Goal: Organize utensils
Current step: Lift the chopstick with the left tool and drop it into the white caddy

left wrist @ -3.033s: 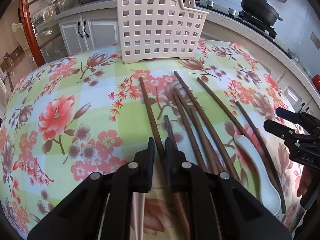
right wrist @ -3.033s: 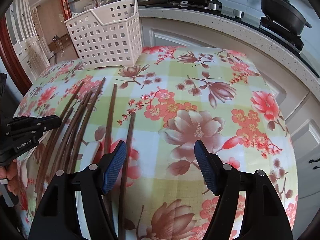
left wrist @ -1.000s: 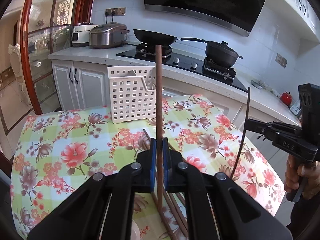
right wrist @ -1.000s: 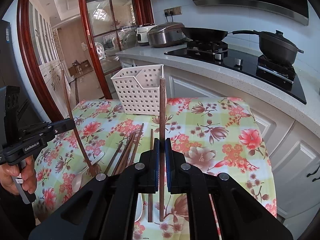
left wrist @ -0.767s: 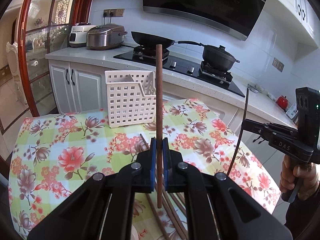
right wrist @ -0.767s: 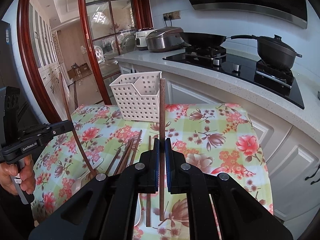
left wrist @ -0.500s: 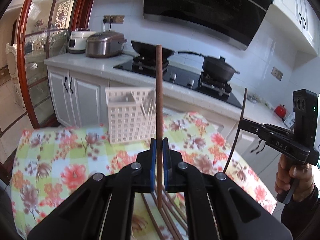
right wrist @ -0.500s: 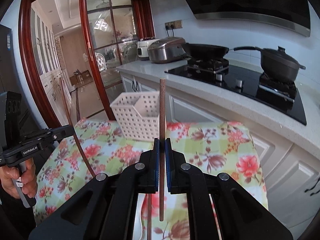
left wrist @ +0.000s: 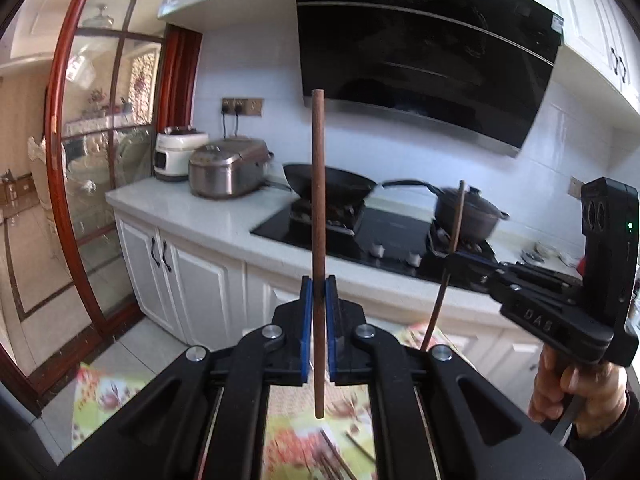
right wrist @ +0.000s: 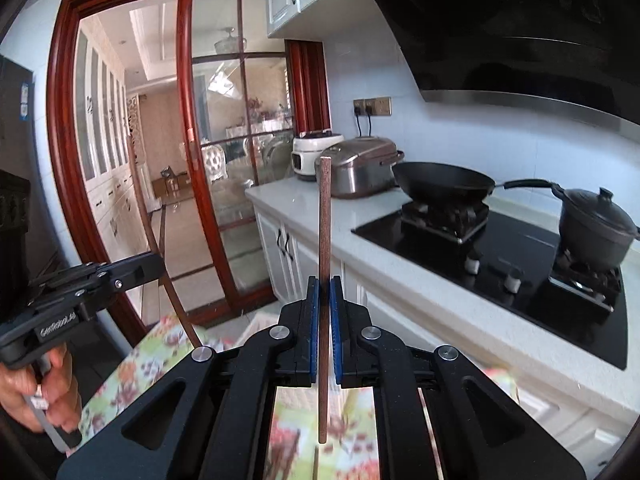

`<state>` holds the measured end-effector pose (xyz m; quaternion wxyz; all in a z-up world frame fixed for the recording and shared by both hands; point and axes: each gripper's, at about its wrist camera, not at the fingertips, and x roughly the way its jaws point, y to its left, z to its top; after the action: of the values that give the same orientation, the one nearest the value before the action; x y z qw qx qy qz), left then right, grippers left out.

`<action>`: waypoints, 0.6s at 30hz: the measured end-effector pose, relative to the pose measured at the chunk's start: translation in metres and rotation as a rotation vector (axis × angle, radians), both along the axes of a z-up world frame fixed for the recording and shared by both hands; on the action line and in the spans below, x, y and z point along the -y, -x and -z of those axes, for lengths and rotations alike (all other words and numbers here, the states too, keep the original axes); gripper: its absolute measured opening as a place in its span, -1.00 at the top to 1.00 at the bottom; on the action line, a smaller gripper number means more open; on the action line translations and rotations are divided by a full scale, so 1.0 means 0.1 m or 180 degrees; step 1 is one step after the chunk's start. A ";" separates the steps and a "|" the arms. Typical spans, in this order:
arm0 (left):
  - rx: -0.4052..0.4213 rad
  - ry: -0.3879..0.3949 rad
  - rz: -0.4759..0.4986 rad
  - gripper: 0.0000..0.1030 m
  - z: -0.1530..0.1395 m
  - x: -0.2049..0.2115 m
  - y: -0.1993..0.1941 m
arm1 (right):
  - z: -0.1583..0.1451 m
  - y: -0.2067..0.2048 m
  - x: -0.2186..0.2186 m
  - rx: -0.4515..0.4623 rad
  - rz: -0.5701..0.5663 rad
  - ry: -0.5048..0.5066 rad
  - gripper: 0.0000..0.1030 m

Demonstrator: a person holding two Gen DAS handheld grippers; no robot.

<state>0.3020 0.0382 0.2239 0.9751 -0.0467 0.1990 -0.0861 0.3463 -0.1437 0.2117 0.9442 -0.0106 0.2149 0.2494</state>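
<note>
Both grippers have risen since half a second ago, and the white basket that stood on the table then is now out of both views. Only a blurred strip of the flowered tablecloth [left wrist: 296, 440] shows at 6 o'clock, with some loose chopsticks [left wrist: 340, 464] lying on it, probably several, though the blur makes counting impossible.

The left gripper [left wrist: 319, 296] is clamped tight on a brown chopstick [left wrist: 318, 216], its blue pads [left wrist: 306, 320] pressing the stick from both sides. This chopstick stands upright, running from 12 o'clock down past the pads to a free lower end above the cloth.

The right gripper [right wrist: 325, 296] is closed the same way on a second chopstick [right wrist: 325, 232], also upright between the pads. In the left view the right gripper [left wrist: 450, 258] appears at 3 o'clock, held by a hand [left wrist: 576, 396], with its stick leaning a little. In the right view the left gripper [right wrist: 160, 266] appears at 9 o'clock with its own hand [right wrist: 36, 396].

Behind stand the counter [right wrist: 420, 280], a frying pan [right wrist: 444, 184], a black pot [right wrist: 596, 224] and a rice cooker [right wrist: 364, 166].
</note>
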 end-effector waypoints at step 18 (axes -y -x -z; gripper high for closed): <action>-0.0182 0.0172 -0.0307 0.88 0.59 -0.20 -0.89 | 0.62 -0.84 -0.47 -0.0162 0.0060 -0.0049 0.85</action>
<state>0.3910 0.0585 0.1649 0.9704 -0.0851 0.2219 -0.0429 0.4300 -0.0964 0.1496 0.9408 0.0050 0.2370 0.2423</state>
